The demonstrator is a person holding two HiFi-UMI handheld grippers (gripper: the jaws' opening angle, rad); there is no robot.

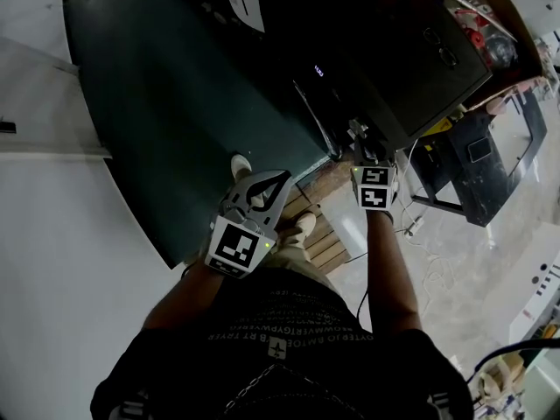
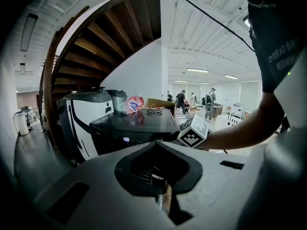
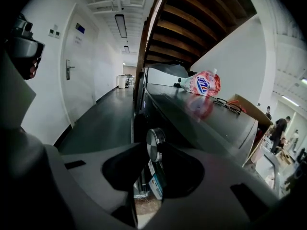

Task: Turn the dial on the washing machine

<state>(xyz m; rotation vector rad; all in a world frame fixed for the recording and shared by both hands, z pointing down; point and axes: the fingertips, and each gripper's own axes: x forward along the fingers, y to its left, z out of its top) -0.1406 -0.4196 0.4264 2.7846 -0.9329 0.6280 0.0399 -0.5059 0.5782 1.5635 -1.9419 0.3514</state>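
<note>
The dark washing machine has a lit display on its front panel. A silver round dial sticks out of that panel. My right gripper is at the panel, its jaws a little apart with the dial in the gap between the tips. I cannot tell whether they touch it. The right gripper's marker cube shows beside the panel. My left gripper hangs in front of my body, away from the machine, shut and holding nothing.
A pink packet and a pair of glasses lie on the washer top beside a cardboard box. A white and grey appliance stands beyond, under wooden stairs. Cables trail on the floor at right.
</note>
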